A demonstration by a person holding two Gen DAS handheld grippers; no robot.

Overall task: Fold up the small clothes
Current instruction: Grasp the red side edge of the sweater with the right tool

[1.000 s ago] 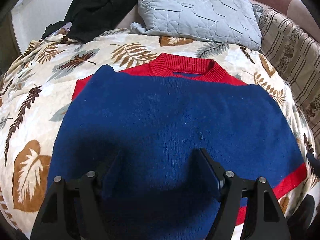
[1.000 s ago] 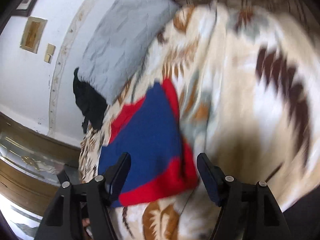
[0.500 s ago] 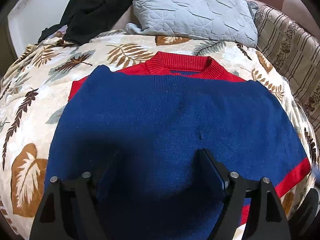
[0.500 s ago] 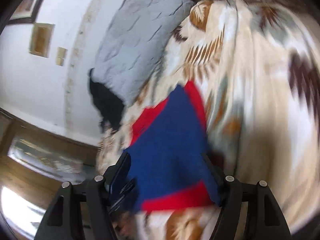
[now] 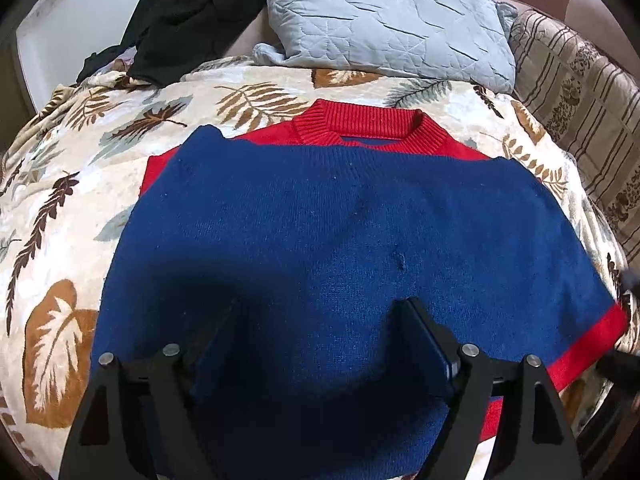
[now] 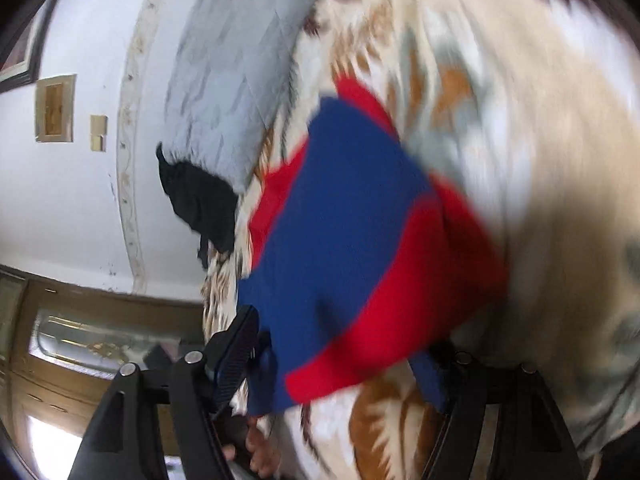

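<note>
A blue sweater (image 5: 320, 216) with a red collar (image 5: 368, 128) and a red hem lies folded flat on the leaf-patterned blanket (image 5: 72, 184). My left gripper (image 5: 320, 320) stands open just over the near part of its blue cloth, with nothing pinched. In the blurred right wrist view the same sweater (image 6: 344, 216) shows from its side. Its red-edged corner (image 6: 400, 312) lies between the wide jaws of my right gripper (image 6: 340, 348), which are opening; the pads do not press on it. The right finger is partly hidden behind the cloth.
A grey quilted pillow (image 5: 392, 20) and a black garment (image 5: 192, 20) lie at the head of the bed. A striped cushion (image 5: 576, 104) borders the right side. A white wall (image 6: 72, 200) and wooden furniture (image 6: 80, 340) stand beyond the bed. A hand (image 6: 256, 452) shows low down.
The right gripper has come closer to the sweater's red-edged corner and rolled, so the corner now lies between its jaws. The left gripper's fingers stand slightly wider; its view is otherwise unchanged.
</note>
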